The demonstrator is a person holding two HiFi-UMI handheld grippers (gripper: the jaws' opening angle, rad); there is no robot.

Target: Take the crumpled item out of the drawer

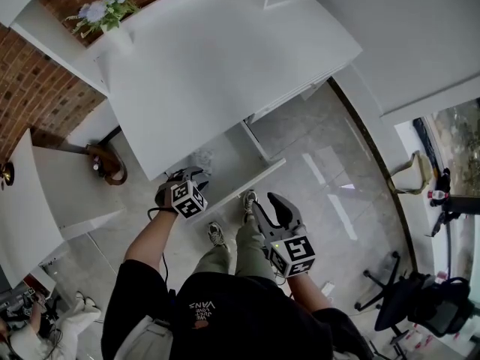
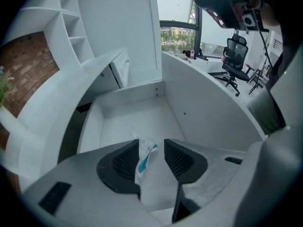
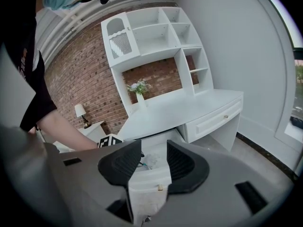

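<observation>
Under the white desk [image 1: 225,58] the drawer [image 1: 251,180] stands pulled out. The crumpled white item with a teal streak [image 1: 201,160] lies inside it. My left gripper [image 1: 191,177] reaches down into the drawer. In the left gripper view the left gripper [image 2: 151,145] is open, and the crumpled item [image 2: 143,159] lies between its pads, close to the left one, not pressed. My right gripper [image 1: 264,201] hangs open in front of the drawer, holding nothing. The right gripper [image 3: 154,148] looks at the drawer front [image 3: 142,195] and the crumpled item [image 3: 150,161].
A vase of flowers [image 1: 105,10] stands on the desk's back corner. A second, closed drawer [image 3: 213,119] sits to the right of the open one. A low side table [image 1: 67,186] is at left, an office chair [image 1: 420,306] at right. The person's shoes [image 1: 217,235] stand below the drawer.
</observation>
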